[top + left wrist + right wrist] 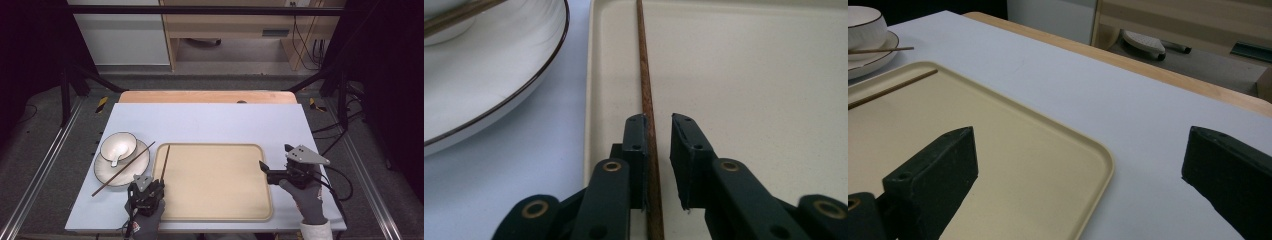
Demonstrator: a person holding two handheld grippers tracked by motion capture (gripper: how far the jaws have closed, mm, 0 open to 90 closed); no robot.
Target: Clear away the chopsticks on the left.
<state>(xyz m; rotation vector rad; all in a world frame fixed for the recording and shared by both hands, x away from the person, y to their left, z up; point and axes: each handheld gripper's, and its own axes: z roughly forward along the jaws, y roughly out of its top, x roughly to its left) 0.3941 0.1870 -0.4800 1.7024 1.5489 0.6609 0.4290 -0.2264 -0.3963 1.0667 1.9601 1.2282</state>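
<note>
A beige tray [240, 212] lies in the middle of the white table. One brown chopstick [165, 159] rests inside the tray along its left rim. My left gripper [160, 183] straddles the near end of that chopstick [644, 85]. In the left gripper view my left gripper [660, 122] is open, the stick against one jaw and a gap to the other. A second chopstick [125, 167] lies slanted across a white plate [102, 174] and bowl [120, 145], which holds a spoon [117, 159]. My right gripper [275, 159] is wide open and empty over the tray's right rim [1098, 165].
The plate [484, 75] sits just left of the tray, close to my left gripper. The table's wooden far edge [207, 96] runs behind, with bare white table [1148, 125] right of the tray. Black frame bars stand at both sides.
</note>
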